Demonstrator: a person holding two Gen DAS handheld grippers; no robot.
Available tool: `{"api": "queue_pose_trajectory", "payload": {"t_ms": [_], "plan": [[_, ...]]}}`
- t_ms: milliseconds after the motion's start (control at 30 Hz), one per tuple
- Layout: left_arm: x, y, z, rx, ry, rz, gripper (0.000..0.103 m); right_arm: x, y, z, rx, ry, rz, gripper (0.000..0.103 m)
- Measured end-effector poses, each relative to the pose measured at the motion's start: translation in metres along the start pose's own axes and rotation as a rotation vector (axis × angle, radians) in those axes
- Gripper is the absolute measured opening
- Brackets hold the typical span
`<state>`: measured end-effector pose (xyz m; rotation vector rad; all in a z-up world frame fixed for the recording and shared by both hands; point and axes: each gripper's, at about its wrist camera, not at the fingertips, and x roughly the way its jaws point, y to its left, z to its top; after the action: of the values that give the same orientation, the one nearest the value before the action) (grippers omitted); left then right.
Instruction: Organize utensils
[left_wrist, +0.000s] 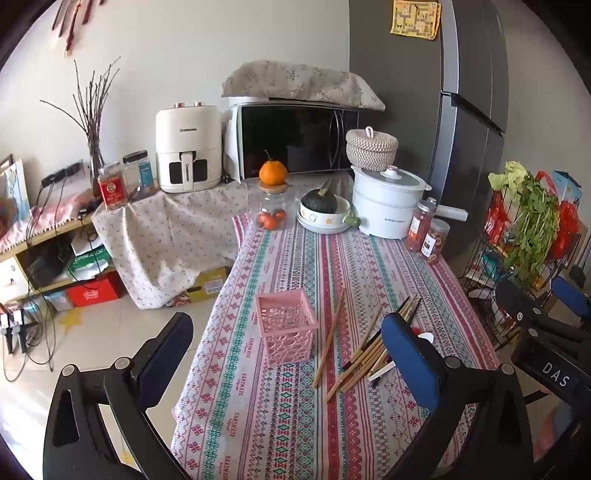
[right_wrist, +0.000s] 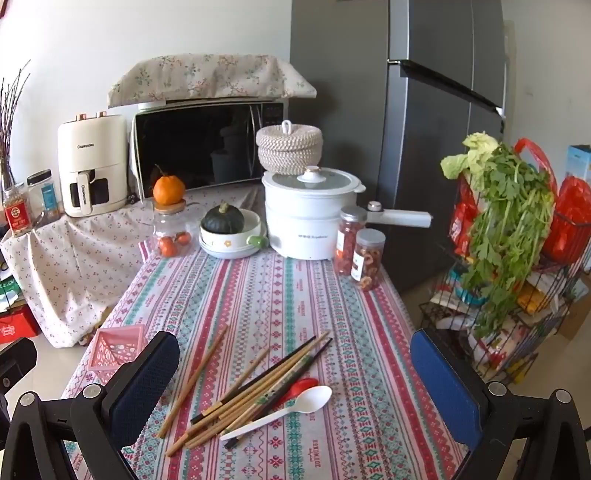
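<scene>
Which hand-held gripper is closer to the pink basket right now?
Left. The left hand-held gripper frames the pink basket just ahead; the right hand-held gripper is over the chopsticks, basket off to its left.

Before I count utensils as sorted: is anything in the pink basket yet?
No, the pink basket stands empty while the chopsticks lie on the tablecloth.

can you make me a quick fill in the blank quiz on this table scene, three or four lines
1. The pink basket on the striped tablecloth holds ____ utensils.
2. The spoon lying beside the white spoon is ____ in colour.
3. On the lid of the glass jar sits an ____.
4. The jaws of the right gripper stand ____, with nothing held.

Missing words: no; red; orange; open
</scene>
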<state>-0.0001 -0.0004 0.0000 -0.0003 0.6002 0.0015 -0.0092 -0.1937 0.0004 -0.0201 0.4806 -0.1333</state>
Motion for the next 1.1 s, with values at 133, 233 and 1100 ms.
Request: {"api": "queue_pose_trajectory", "payload": {"t_ms": [133,233,1100], "plan": [[0.0001,0.0004,-0.0003,-0.019,0.004,-0.016,0.103,0.0048,-0.0027,0.0008,0.007,0.003,0.007,0.103],[0.0001,-0.0023,-0.001,-0.009,0.009,-0.016,0.103,0.0042,-0.0021,0.0003,0.007,0.002,0.006,0.103],[0.0032,0.0029,-0.0018,-0.017,0.011,-0.017,0.103,0.0036,-0.0059,0.0022,0.021,-0.002,0.01,0.103]]}}
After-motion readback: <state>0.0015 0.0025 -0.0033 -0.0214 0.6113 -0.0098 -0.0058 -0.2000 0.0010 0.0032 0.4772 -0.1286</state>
